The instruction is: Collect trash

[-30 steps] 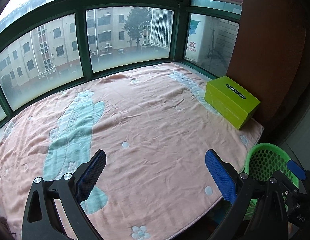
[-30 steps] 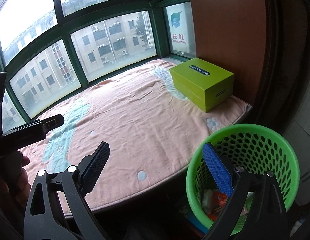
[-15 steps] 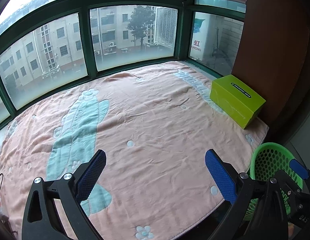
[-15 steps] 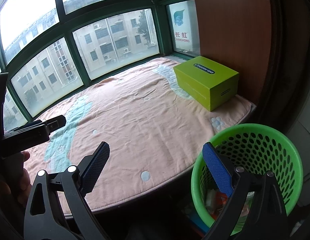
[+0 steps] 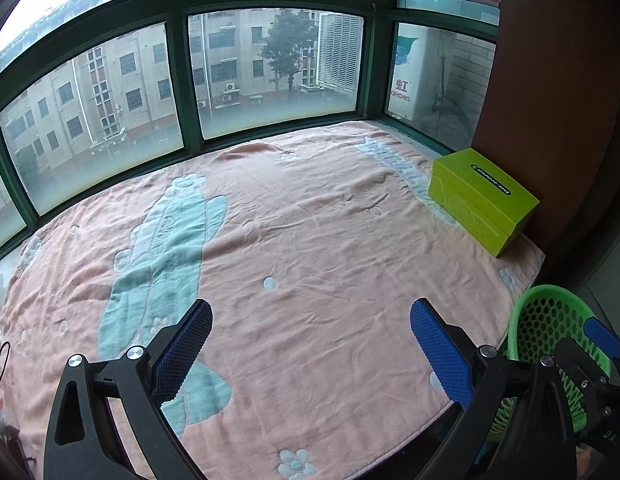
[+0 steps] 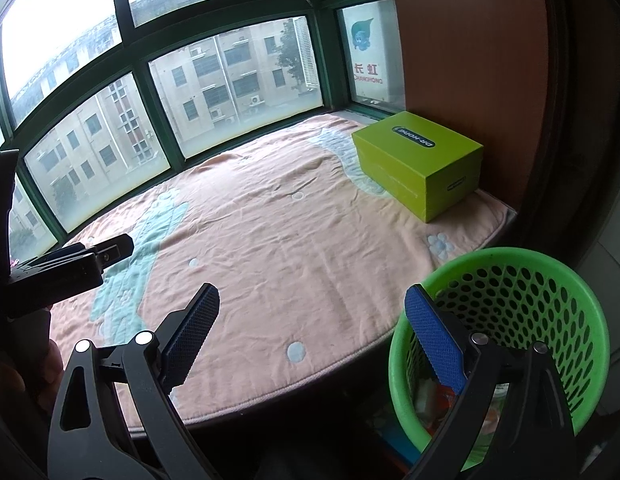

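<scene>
A green perforated basket [image 6: 490, 255] stands on the floor at the blanket's near right edge, with orange and white wrappers [image 6: 430, 394] in its bottom. My right gripper [image 6: 312, 296] is open and holds nothing; its right finger hangs over the basket's near rim. My left gripper [image 5: 310, 312] is also open and holds nothing above the pink blanket [image 5: 310, 220]. The basket [image 5: 550, 291] shows at the lower right of the left wrist view. No loose trash lies on the blanket in either view.
A lime green box [image 5: 482, 200] sits on the blanket's far right corner against a brown wall [image 6: 470, 60]. Green-framed windows [image 5: 182, 92] close the far side. A hand [image 6: 14, 376] holds the left gripper at the left edge of the right wrist view.
Both views have drifted slightly, so the box and basket sit a little further right. Both grippers stay open.
</scene>
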